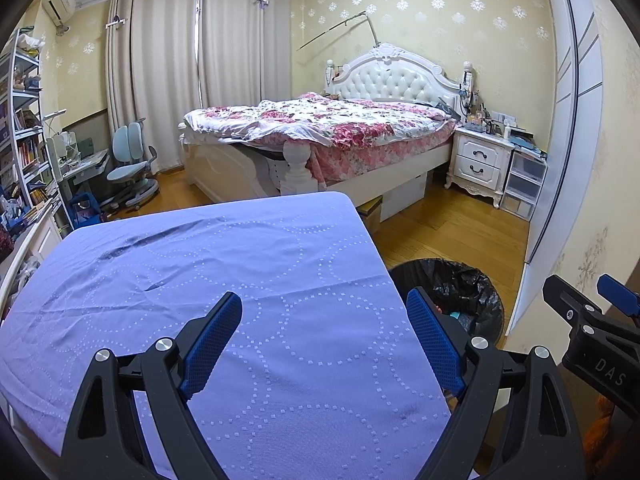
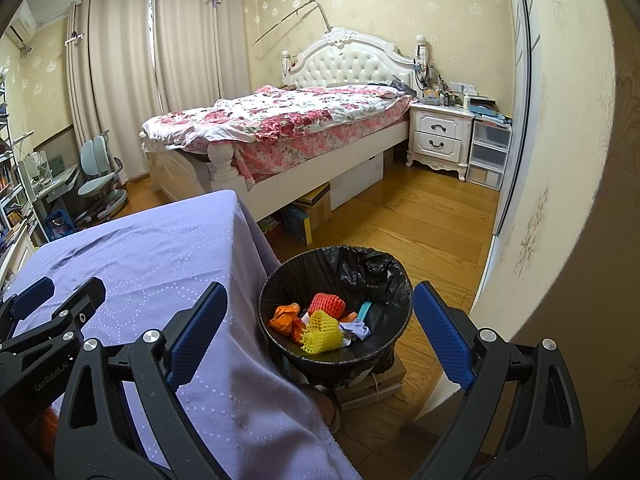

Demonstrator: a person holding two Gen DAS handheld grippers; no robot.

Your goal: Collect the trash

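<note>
A round bin (image 2: 394, 280) lined with a black bag stands on the floor at the right edge of a table under a purple cloth (image 1: 200, 280). Inside the bin lie a yellow foam net (image 2: 322, 330), a red foam net (image 2: 329, 304), an orange wrapper (image 2: 285, 317), crumpled pale paper (image 2: 357, 328) and a teal strip (image 2: 363, 310). My right gripper (image 2: 320, 328) hovers open above the bin and the table's corner, nothing between its blue pads. My left gripper (image 1: 326, 332) hangs open over the bare cloth, empty. The bin (image 1: 464, 284) shows partly behind its right finger.
A bed (image 2: 288, 120) with a floral quilt stands beyond the table, boxes (image 2: 316, 208) under it. A white nightstand (image 2: 438, 138) and plastic drawers (image 2: 488, 152) sit at the back right. A wall (image 2: 552, 160) closes the right side. Shelves (image 1: 24, 120), a desk and a chair (image 1: 128, 164) crowd the left.
</note>
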